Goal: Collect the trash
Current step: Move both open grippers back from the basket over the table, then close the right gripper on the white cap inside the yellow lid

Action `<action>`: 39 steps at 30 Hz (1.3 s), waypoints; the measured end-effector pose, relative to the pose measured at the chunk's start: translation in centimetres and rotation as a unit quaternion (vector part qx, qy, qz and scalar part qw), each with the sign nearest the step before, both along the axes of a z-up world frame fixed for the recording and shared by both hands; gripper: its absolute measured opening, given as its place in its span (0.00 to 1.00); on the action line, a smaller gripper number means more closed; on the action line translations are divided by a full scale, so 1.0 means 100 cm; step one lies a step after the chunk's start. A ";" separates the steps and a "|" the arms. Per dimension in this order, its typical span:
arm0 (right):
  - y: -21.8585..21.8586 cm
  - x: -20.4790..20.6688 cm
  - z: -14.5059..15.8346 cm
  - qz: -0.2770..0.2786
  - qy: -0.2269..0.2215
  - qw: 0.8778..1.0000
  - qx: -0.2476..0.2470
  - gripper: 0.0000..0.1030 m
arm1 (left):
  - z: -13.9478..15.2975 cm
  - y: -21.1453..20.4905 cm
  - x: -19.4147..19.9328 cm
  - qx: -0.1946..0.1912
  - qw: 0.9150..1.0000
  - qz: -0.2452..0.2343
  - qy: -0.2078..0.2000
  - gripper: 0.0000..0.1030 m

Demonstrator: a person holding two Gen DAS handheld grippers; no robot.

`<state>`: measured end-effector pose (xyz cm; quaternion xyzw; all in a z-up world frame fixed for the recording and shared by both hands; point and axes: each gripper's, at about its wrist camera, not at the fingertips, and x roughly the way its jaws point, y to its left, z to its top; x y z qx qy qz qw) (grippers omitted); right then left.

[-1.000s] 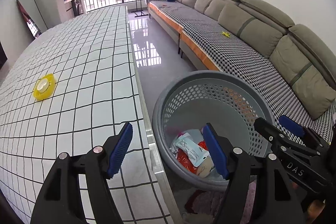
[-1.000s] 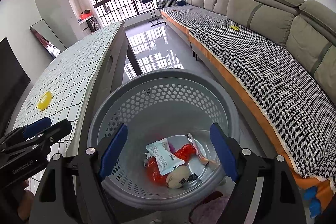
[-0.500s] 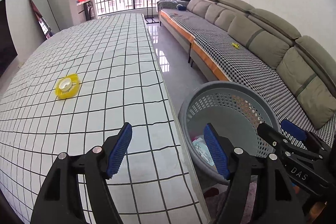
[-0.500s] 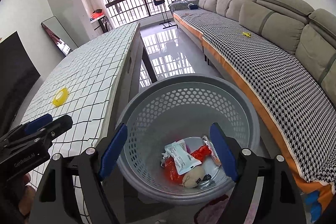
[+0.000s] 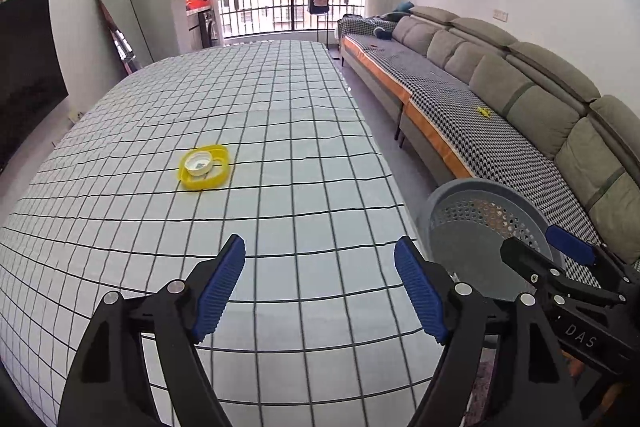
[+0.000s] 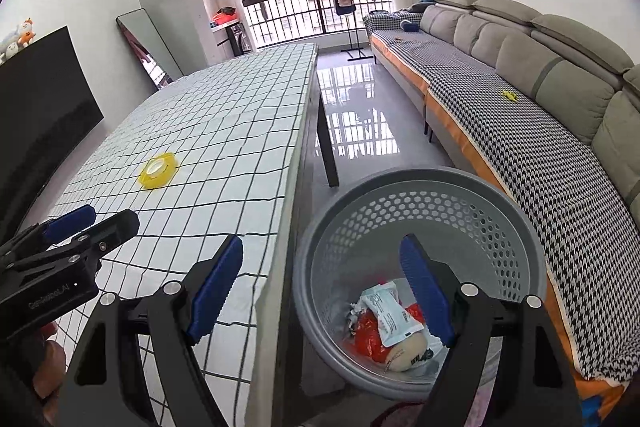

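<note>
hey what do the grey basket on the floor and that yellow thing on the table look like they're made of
Grey basket: looks like moulded plastic, matte, with rows of punched holes through its wall and a smooth thick rim.
Yellow thing: probably clear yellow plastic, glossy and see-through at the edges, with a white round piece in its middle; what that piece is made of I cannot tell.

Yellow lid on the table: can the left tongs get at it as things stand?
Probably yes. The left tongs are open and empty, their jaws having just widened, and point across bare tablecloth toward the yellow lid, which lies alone ahead and slightly left. Nothing stands between.
</note>
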<state>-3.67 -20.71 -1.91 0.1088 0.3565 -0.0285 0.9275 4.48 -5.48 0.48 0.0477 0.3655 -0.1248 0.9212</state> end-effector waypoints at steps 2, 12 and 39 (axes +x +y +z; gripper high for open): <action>0.011 0.006 0.002 0.012 -0.001 1.000 -0.003 0.75 | 0.001 0.014 0.003 0.002 1.000 0.015 -0.003 0.75; 0.060 0.043 0.009 0.069 0.001 0.998 -0.004 0.75 | 0.000 0.087 0.026 0.010 0.996 0.085 -0.011 0.77; 0.164 0.178 0.012 0.168 0.024 0.985 -0.019 0.75 | -0.022 0.162 0.116 0.012 0.989 0.146 0.003 0.80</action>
